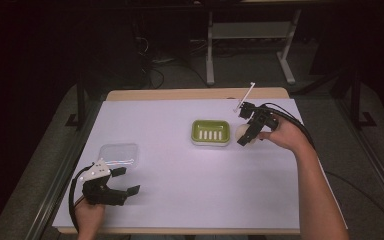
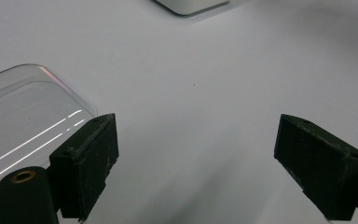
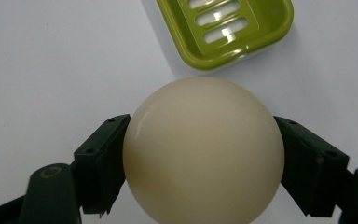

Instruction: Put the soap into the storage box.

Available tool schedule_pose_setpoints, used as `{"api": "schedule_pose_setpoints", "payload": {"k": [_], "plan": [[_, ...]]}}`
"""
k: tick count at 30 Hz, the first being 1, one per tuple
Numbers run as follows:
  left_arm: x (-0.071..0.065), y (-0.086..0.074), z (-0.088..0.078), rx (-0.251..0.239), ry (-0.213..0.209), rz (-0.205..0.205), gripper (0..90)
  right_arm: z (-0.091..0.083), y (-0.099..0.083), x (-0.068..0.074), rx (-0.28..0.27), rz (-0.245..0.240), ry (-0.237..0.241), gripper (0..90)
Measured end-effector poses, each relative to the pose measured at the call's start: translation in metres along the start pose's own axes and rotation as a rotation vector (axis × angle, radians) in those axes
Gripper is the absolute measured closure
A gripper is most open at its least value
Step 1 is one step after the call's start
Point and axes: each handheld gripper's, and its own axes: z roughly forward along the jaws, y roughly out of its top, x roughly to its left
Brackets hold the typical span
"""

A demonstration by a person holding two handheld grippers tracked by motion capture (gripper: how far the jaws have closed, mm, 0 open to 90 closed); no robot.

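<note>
So the right gripper (image 3: 200, 154) has a cream ball (image 3: 203, 151) pinched between its jaws, one jaw pressed on each side of it. The green soap dish (image 3: 228, 32) sits just ahead of that gripper, a bit off to one side, close to the ball but not touching it as far as I can see. From the high view the right gripper (image 1: 247, 131) and ball (image 1: 242, 133) are right beside the dish (image 1: 210, 132), on the white table (image 1: 180, 200).

The left gripper (image 2: 196, 154) is holding nothing, jaws spread wide over bare table. A clear plastic lid (image 2: 23, 121) lies flat just beside its left jaw, and partly behind it. In the high view that gripper (image 1: 122, 180) is well apart from the dish, with the lid (image 1: 118, 154) just ahead of it.
</note>
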Motion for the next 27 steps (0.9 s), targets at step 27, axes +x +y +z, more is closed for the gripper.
{"api": "schedule_pose_setpoints", "payload": {"k": [27], "plan": [[0.000, -0.001, -0.001, -0.009, -0.004, -0.014, 13.1, -0.003, 0.045, 0.000, -0.012, -0.052, 0.009, 22.6]]}}
